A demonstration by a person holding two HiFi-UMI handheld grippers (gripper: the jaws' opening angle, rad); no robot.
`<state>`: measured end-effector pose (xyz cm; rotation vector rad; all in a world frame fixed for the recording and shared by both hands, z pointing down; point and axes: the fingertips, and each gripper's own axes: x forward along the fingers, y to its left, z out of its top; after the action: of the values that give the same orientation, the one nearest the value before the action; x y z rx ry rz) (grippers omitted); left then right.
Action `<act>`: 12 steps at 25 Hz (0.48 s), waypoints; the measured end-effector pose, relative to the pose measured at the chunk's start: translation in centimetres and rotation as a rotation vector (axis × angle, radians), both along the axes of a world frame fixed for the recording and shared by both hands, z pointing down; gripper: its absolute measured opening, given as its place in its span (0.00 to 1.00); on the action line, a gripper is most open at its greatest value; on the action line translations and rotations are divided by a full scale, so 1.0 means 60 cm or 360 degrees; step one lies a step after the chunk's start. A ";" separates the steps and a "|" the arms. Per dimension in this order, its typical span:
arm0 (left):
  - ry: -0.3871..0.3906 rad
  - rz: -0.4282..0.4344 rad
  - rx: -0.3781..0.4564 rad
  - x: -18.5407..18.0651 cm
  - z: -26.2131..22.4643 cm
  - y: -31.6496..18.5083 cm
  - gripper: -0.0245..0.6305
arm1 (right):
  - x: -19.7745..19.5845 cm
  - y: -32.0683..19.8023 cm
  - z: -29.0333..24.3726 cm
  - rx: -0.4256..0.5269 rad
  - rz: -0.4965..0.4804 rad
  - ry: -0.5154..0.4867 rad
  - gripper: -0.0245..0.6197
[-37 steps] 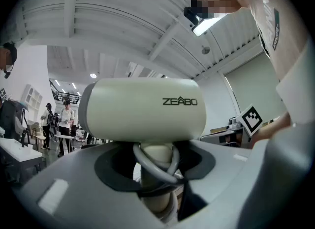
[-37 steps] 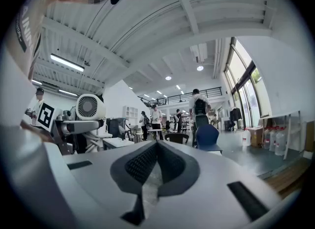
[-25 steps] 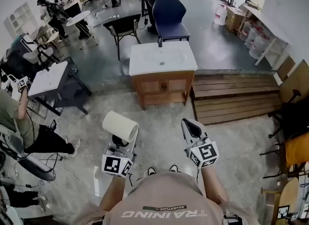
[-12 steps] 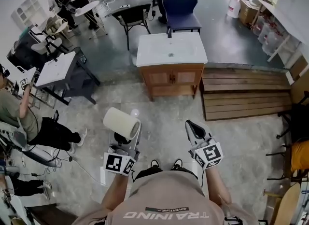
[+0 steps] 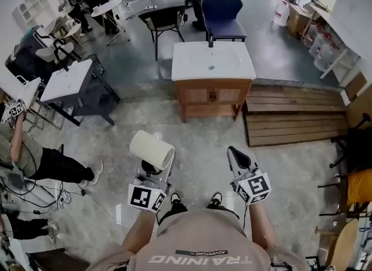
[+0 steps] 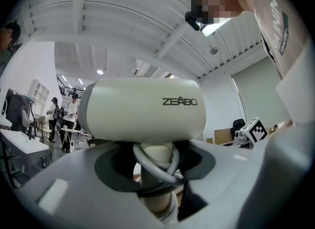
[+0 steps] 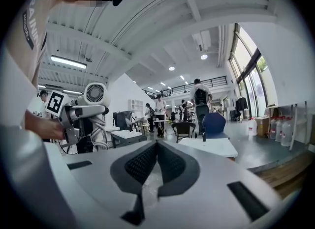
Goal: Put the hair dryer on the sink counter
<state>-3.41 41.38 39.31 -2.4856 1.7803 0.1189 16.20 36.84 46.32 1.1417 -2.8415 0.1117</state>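
Head view, white sink counter [image 5: 189,69], grey floor [image 5: 197,142]

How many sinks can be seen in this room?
2. The sink counter on the wooden cabinet, straight ahead in the head view; a second sink on a dark stand, left of it. Others may be hidden in the clutter at the left edge.

Matt plastic hair dryer [image 5: 152,149], wooden cabinet [image 5: 212,95], glossy sink counter [image 5: 187,71]
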 end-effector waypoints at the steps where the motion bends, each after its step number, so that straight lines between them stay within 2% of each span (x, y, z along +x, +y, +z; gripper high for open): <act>1: -0.0027 0.0012 0.0001 -0.015 0.002 0.003 0.37 | -0.015 0.004 -0.002 0.0000 0.0010 -0.0008 0.05; 4: -0.0119 0.0063 0.0010 -0.057 0.011 0.015 0.37 | -0.066 0.021 -0.001 0.0004 0.0036 -0.0005 0.05; 8: -0.0078 0.0127 0.0019 -0.113 0.022 0.013 0.37 | -0.121 0.028 0.010 -0.0013 0.0116 -0.0003 0.05; 12: -0.0093 0.0157 0.0017 -0.172 0.030 0.002 0.37 | -0.166 0.021 0.015 -0.0014 0.0229 -0.0005 0.05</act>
<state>-13.75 41.47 41.09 -2.5422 1.6312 0.0612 6.24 38.10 47.24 1.3444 -2.7558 0.1347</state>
